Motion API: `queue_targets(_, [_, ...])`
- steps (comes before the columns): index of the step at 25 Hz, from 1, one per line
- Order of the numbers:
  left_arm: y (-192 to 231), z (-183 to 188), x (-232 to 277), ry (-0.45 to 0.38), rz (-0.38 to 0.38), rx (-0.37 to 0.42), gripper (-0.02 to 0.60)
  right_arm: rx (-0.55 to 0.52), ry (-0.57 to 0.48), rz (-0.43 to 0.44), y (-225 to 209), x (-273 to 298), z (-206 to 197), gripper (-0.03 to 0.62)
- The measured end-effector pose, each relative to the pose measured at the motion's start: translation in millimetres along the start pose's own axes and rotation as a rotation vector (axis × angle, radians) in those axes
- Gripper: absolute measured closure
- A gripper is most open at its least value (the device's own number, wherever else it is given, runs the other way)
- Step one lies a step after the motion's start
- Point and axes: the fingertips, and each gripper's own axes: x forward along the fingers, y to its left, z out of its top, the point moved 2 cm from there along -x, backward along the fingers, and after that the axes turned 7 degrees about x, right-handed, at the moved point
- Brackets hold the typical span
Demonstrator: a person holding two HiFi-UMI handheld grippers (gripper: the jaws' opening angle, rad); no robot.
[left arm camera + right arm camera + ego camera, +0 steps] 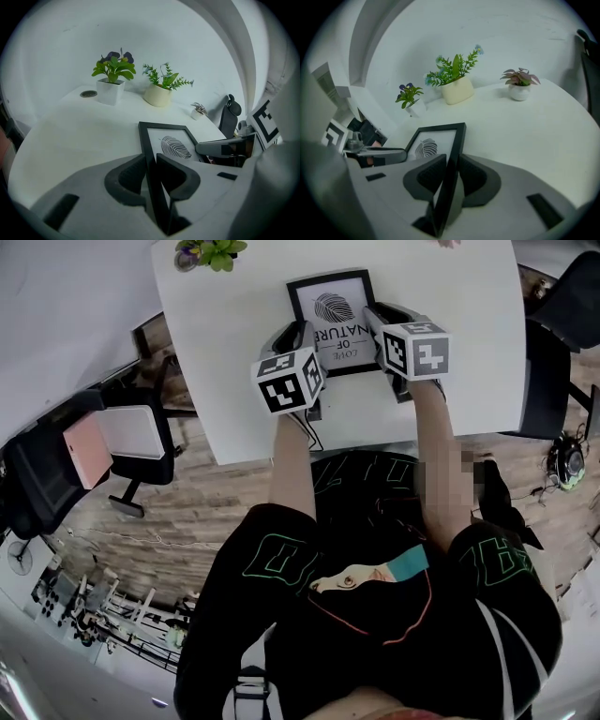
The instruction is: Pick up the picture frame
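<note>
Head view: my left gripper [302,336] and right gripper [376,317] clamp the black rectangular picture frame [330,304] near the white table's [225,352] front edge.

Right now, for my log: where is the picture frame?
Head view: the picture frame is midway across the white table, side rails clamped in the left tongs and right tongs.

Picture frame [330,307] on table [225,348] — left hand-held gripper [300,337] on left edge, right hand-held gripper [378,322] opposite
</note>
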Motion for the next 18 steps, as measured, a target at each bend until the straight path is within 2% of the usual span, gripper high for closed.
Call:
queue_targets(5, [-2.5, 0.4, -9.0, -0.051, 0.005, -0.035, 0.506, 0.003, -0.050, 0.009, 2.5, -8.6, 1.8, 0.510])
queue_targets(18, [-24.5, 45.6, -66.6, -0.264, 0.052, 0.023, 0.508, -0.036, -0.272, 0.085, 29.4, -66.5, 42.1, 0.517])
